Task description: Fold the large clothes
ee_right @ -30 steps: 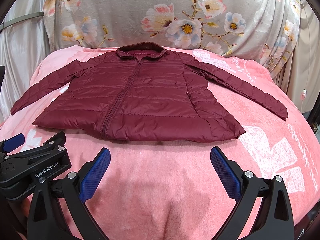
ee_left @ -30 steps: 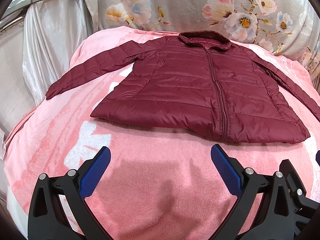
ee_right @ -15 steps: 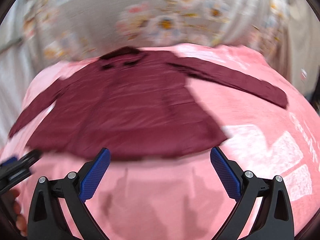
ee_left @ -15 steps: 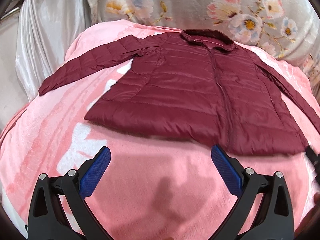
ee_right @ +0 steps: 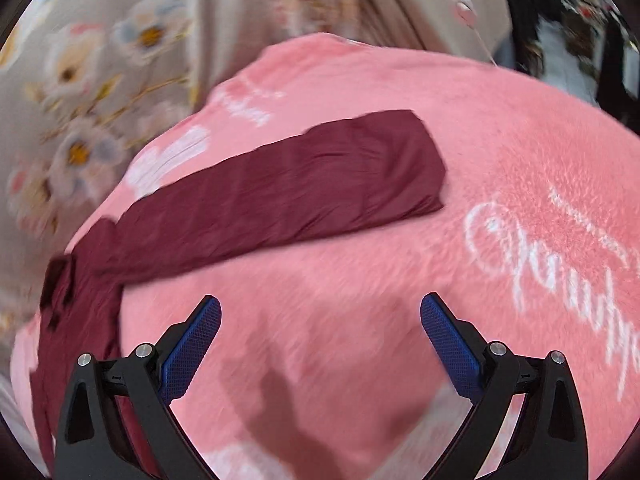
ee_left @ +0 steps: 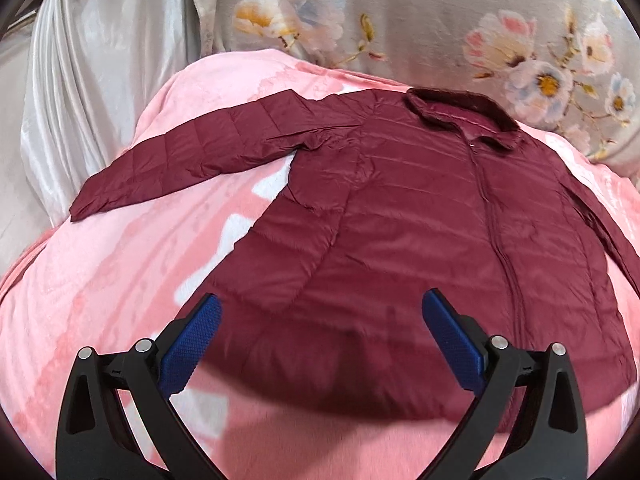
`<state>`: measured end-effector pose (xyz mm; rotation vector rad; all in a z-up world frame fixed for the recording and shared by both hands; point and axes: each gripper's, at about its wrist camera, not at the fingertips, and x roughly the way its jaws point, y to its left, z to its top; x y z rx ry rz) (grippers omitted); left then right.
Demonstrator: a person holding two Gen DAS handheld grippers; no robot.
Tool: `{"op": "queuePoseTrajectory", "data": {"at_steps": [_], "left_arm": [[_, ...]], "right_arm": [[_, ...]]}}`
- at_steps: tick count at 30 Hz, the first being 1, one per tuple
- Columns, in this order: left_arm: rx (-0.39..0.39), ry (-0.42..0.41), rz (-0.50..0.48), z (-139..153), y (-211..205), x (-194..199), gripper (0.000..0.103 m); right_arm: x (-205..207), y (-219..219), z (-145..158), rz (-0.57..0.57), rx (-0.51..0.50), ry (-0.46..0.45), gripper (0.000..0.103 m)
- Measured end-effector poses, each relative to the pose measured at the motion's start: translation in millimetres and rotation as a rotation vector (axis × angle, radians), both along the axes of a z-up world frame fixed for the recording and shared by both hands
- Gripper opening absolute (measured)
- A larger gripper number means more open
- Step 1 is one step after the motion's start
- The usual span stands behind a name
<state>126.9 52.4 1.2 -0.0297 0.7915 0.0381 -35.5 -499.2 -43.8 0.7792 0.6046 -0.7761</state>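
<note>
A maroon quilted jacket lies flat, zipped, front up, on a pink blanket, collar at the far side. Its left sleeve stretches out to the left. My left gripper is open and empty, hovering over the jacket's near hem. In the right wrist view the jacket's other sleeve lies stretched across the blanket, its cuff at the right. My right gripper is open and empty, above bare blanket just in front of that sleeve. This view is motion-blurred.
A floral fabric backdrop hangs behind the bed. A white satin curtain hangs at the left. White lettering is printed on the blanket at the right. Dark room clutter shows beyond the bed's far right edge.
Both grippers moved forward. The left one now hovers over the jacket's hem. The right one swung right, from the jacket's body to its right sleeve. Both stayed open.
</note>
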Motion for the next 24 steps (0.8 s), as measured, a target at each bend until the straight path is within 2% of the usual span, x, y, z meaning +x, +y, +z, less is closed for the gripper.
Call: {"op": "queuePoseTrajectory", "data": {"at_steps": [3, 4, 6, 7, 8, 10, 12, 15, 18, 20, 22, 24], "left_arm": [[-0.006, 0.020, -0.001, -4, 3, 19, 0.098], [-0.004, 0.021, 0.000, -5, 4, 23, 0.098], [-0.012, 0.027, -0.005, -8, 7, 35, 0.098], [-0.016, 0.030, -0.009, -8, 8, 38, 0.098], [-0.017, 0.032, -0.010, -10, 9, 45, 0.098], [-0.003, 0.029, -0.008, -11, 9, 54, 0.098], [0.016, 0.022, -0.004, -10, 9, 63, 0.098], [0.045, 0.013, 0.019, -9, 11, 80, 0.098], [0.051, 0.017, 0.049, -8, 13, 95, 0.098], [0.041, 0.024, 0.062, -8, 15, 103, 0.098], [0.015, 0.028, 0.065, -8, 18, 110, 0.098], [-0.003, 0.035, 0.065, -9, 20, 114, 0.098]], "right_arm": [[0, -32, -10, -0.071, 0.038, -0.032, 0.093], [0, -41, -10, -0.086, 0.028, -0.030, 0.088], [8, -57, -10, -0.105, -0.004, -0.012, 0.072], [13, -65, -10, -0.108, -0.004, 0.001, 0.058], [18, -73, -11, -0.118, -0.002, 0.014, 0.037], [30, -85, -9, -0.122, 0.010, -0.012, 0.013], [47, -84, 5, -0.110, -0.023, -0.027, 0.009], [103, -45, 56, 0.040, -0.187, -0.045, 0.008], [168, 34, 103, 0.296, -0.311, -0.091, 0.008], [212, 105, 124, 0.502, -0.375, -0.112, 0.008], [244, 171, 130, 0.681, -0.411, -0.118, 0.009], [272, 240, 123, 0.864, -0.412, -0.116, 0.013]]}}
